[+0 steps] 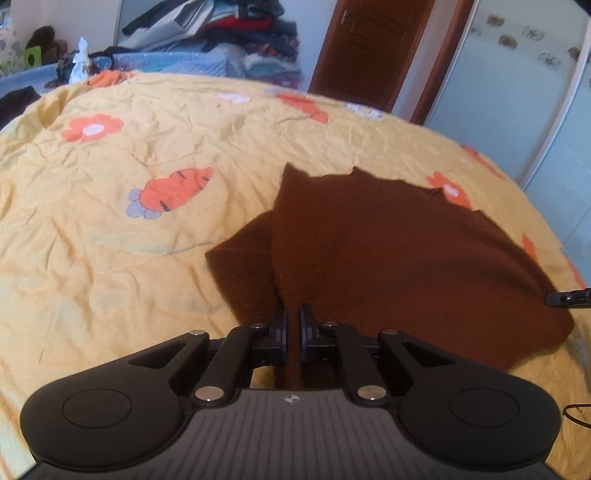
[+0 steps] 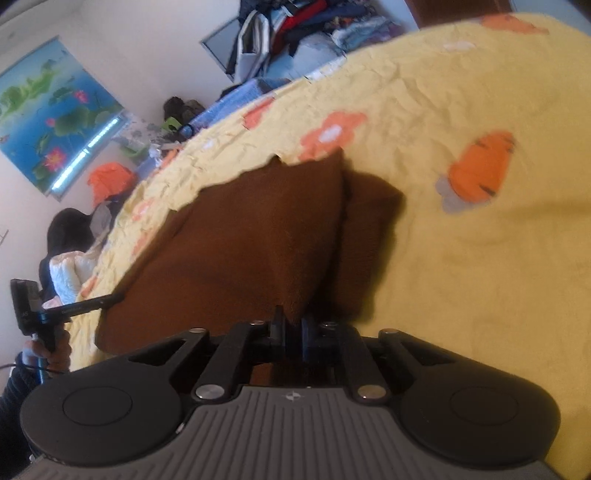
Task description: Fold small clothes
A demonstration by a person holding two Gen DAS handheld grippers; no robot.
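A brown knit garment (image 1: pixel 388 251) lies partly folded on the yellow bedspread (image 1: pixel 147 258). My left gripper (image 1: pixel 293 326) is shut on a near edge of the garment, with cloth running between its pads. In the right wrist view the same brown garment (image 2: pixel 251 240) shows with a folded layer beside it. My right gripper (image 2: pixel 293 328) is shut on another edge of it. The right gripper's fingertip shows at the right edge of the left wrist view (image 1: pixel 569 297). The left gripper shows at the left of the right wrist view (image 2: pixel 66 310), held by a hand.
The bedspread has orange flower and carrot prints (image 1: pixel 173 190). A pile of clothes (image 1: pixel 229 33) is stacked beyond the bed's far edge. A wooden door (image 1: pixel 369 48) and a pale wardrobe (image 1: pixel 517 74) stand at the right. A lotus poster (image 2: pixel 51 110) hangs on the wall.
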